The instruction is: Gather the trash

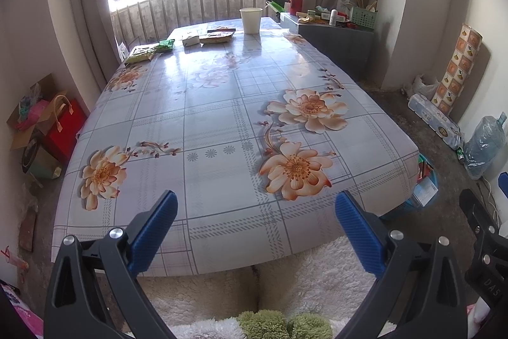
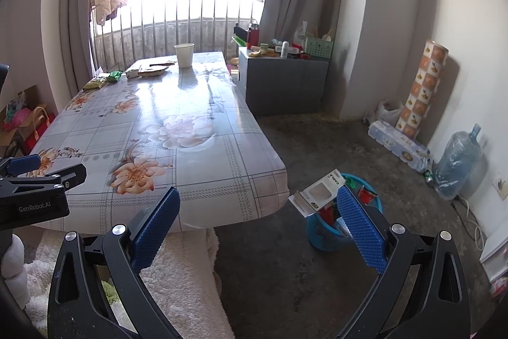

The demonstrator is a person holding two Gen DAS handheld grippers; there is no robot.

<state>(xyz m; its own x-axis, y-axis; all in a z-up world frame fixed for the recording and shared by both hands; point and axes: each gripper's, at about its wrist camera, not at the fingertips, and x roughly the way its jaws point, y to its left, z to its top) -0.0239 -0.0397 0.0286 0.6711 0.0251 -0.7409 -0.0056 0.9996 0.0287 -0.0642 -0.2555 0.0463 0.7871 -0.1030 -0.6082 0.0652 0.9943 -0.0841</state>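
Blue ribbed pads line both claws. The left claw [image 1: 255,223] is spread wide and holds nothing, poised over the near edge of the surface [image 1: 222,123]. The right claw [image 2: 258,220] is likewise spread and empty, out past the near right corner of the surface, above bare floor. Just beyond its right pad, a blue bin [image 2: 327,235] stands on the floor near that corner, holding red wrappers, with a white carton [image 2: 319,191] sticking out of its top. At the far end of the surface, trash lies in a row: a yellow-green packet [image 1: 141,53] and a green wrapper [image 1: 166,45] by the far left corner, then a small white box [image 1: 190,39] and a flat brown packet [image 1: 217,37]. A white paper cup [image 1: 250,20] stands upright at the far edge.
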